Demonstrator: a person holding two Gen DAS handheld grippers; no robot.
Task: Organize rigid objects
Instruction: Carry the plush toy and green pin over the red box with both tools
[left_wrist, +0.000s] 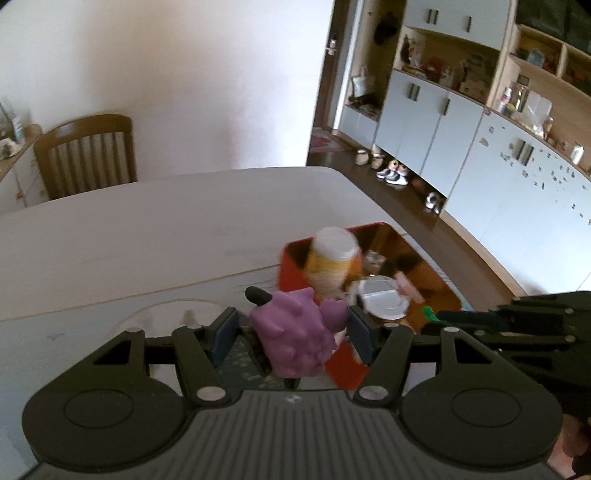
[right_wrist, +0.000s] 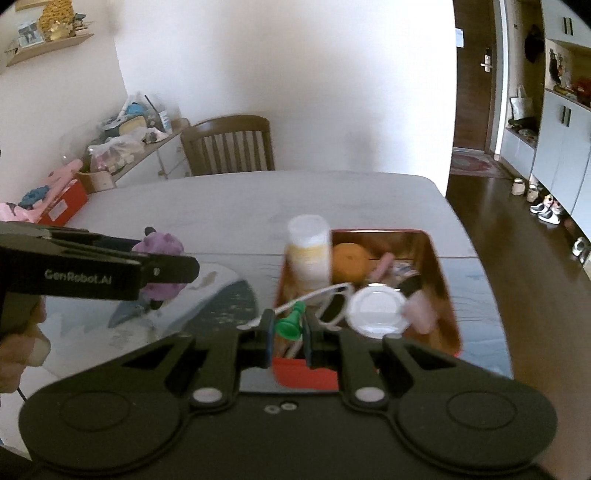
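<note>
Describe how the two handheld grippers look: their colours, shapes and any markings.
Both grippers are black plastic. Each has two round discs at the base, angled link bars with silver rivets, and two flat dark blue pads. The left gripper has a ribbed grey panel at the centre of its body, and its side carries white lettering, "GenRobot.AI". The right gripper has a plain black body. No sleeve is visible.

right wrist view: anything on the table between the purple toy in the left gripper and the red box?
Nothing; bare grey tabletop separates the purple spiky toy figure from the red rectangular box. Right wrist view.
</note>
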